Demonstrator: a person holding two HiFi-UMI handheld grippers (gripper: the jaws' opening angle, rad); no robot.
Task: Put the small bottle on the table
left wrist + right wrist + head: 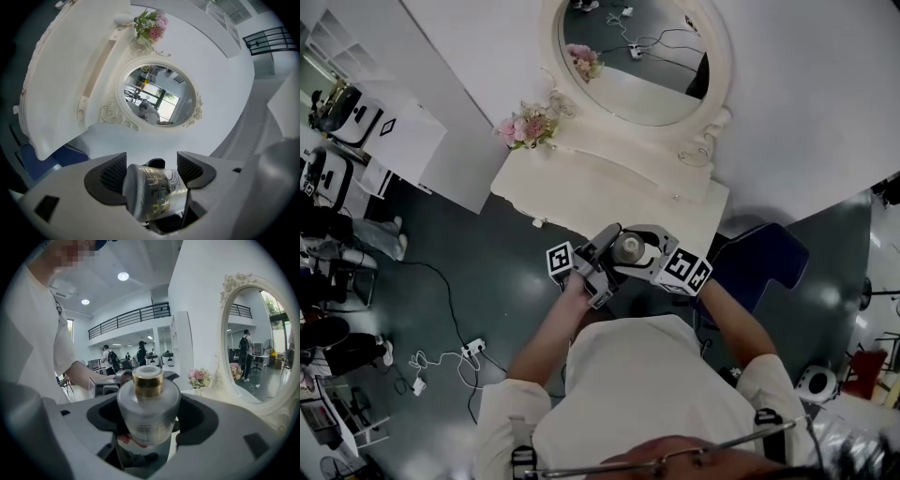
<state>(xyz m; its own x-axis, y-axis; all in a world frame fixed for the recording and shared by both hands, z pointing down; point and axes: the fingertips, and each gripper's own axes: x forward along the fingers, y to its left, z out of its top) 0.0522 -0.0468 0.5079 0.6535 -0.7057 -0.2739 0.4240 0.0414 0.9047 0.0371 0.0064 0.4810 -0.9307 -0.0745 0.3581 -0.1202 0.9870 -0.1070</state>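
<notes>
I hold a small frosted bottle (628, 248) with a gold cap in the air between both grippers, just in front of the white dressing table (581, 183). In the right gripper view the bottle (147, 416) stands upright, and my right gripper (149, 420) is shut on its sides. The left gripper view is rolled sideways, so there the bottle (154, 197) lies across the picture; my left gripper (152, 176) is shut on it, pads against it on both sides. In the head view the left gripper (602, 261) and right gripper (649, 255) meet at the bottle.
An oval mirror (642, 56) stands at the back of the table, with pink flowers (527, 127) at its left end. A blue chair (759, 267) is at the right. A power strip and cables (473, 349) lie on the floor at the left, near desks (356, 122).
</notes>
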